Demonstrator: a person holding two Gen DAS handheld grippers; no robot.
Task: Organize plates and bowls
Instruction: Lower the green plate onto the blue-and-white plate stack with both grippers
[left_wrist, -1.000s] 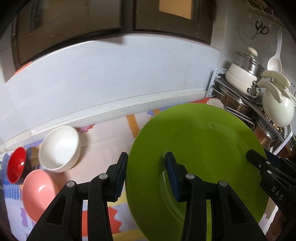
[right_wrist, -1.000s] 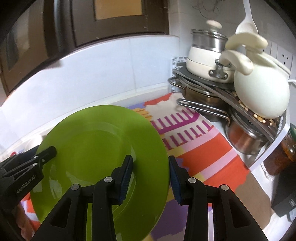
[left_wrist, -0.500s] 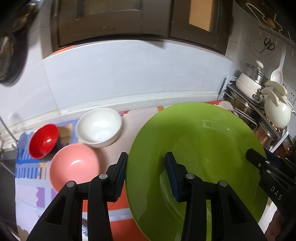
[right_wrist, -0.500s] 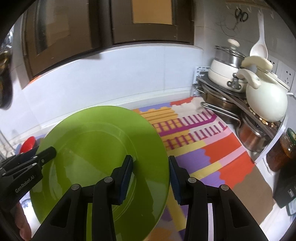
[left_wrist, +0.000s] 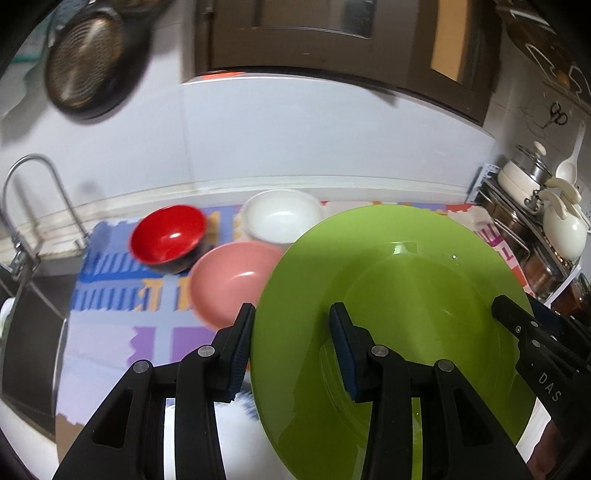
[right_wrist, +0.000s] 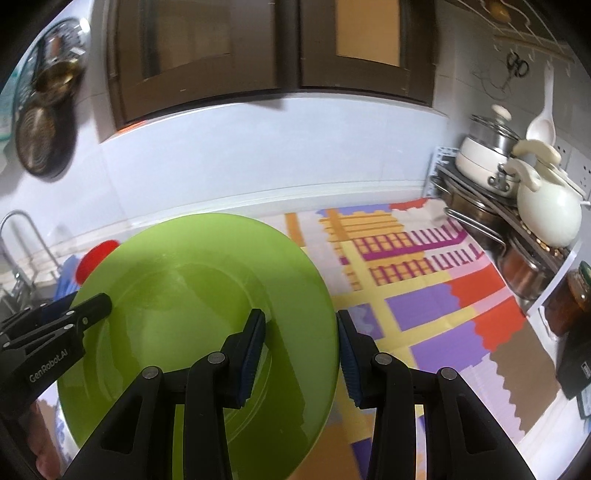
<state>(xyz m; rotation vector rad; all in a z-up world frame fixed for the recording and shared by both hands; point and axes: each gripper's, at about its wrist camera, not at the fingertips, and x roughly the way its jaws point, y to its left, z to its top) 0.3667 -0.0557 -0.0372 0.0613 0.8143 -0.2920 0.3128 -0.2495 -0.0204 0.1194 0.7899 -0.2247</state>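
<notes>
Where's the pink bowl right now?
In the left wrist view, the pink bowl sits on the patterned mat, left of the held green plate, in front of the red bowl and white bowl.

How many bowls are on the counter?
3. The red bowl sits nearest the sink, the white bowl is by the back wall, and the pink bowl is in front, partly behind the green plate, which could hide more.

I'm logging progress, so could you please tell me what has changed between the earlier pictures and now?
Both grippers carried the green plate sideways toward the sink end: the red bowl, pink bowl and white bowl slid toward mid-frame, and the faucet appeared. Unchanged: left gripper and right gripper clamp opposite rims.
</notes>
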